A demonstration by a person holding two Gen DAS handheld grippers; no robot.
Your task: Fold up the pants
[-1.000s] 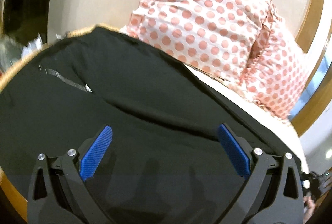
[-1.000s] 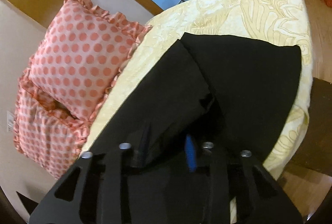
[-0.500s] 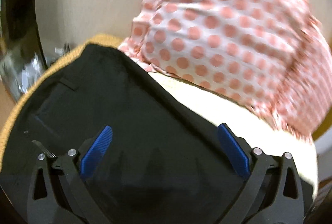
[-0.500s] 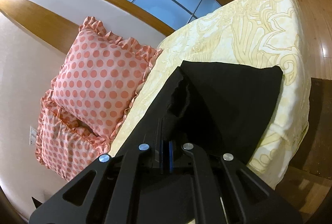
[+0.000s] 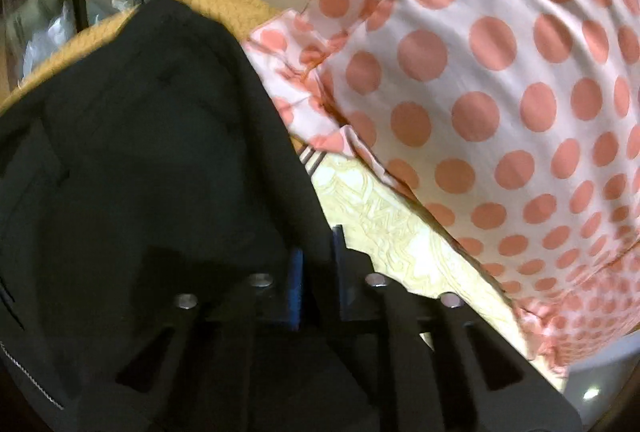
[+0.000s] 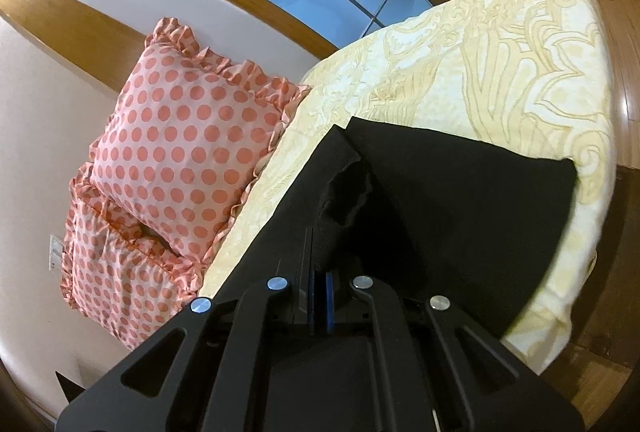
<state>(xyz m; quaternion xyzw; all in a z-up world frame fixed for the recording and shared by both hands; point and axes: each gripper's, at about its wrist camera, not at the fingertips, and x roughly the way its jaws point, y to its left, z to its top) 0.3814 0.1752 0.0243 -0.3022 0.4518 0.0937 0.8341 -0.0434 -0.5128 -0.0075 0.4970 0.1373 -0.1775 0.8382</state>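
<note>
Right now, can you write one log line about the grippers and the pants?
left gripper: shut on black pants | right gripper: shut on black pants | pants on yellow bedspread | fold unfinished

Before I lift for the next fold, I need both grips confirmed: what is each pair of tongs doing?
Left tongs: shut on the black pants, at their edge.
Right tongs: shut on the pants.

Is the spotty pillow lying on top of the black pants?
No, in the right wrist view the spotty pillow leans at the wall beside the black pants, with a strip of yellow bedspread between them.
</note>
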